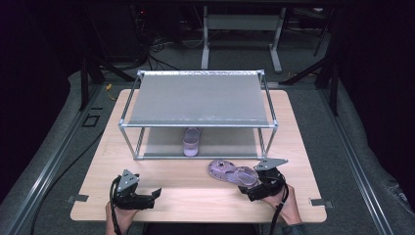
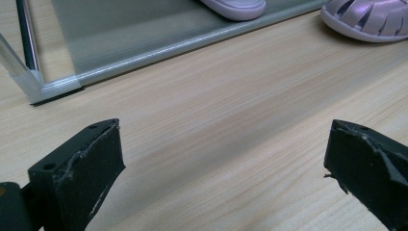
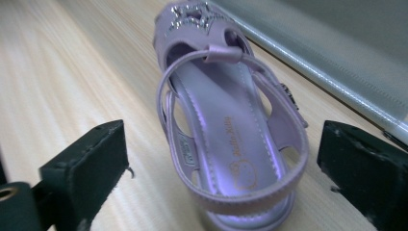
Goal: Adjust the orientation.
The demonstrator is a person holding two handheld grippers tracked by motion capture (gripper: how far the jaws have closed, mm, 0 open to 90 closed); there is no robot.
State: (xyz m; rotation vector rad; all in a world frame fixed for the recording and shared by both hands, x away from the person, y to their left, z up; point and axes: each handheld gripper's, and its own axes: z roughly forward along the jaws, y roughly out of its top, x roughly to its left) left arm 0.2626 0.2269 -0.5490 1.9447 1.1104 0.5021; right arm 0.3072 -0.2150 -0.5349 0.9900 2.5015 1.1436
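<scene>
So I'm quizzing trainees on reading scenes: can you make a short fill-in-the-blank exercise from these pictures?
1. The right gripper has its jaws ____ around the heel of the purple sandal.
2. The other sandal sits on the rack's ____ shelf.
3. The left gripper holds ____ between its jaws.
4. The sandal by the right gripper lies on the ____ table.

Missing words: open; lower; nothing; wooden

- A light wooden table (image 1: pixel 161 191) carries a metal-framed rack (image 1: pixel 198 125).
- One lilac sandal (image 1: pixel 233 173) lies on the table just in front of the rack.
- A second sandal (image 1: pixel 191 140) sits on the rack's lower shelf.
</scene>
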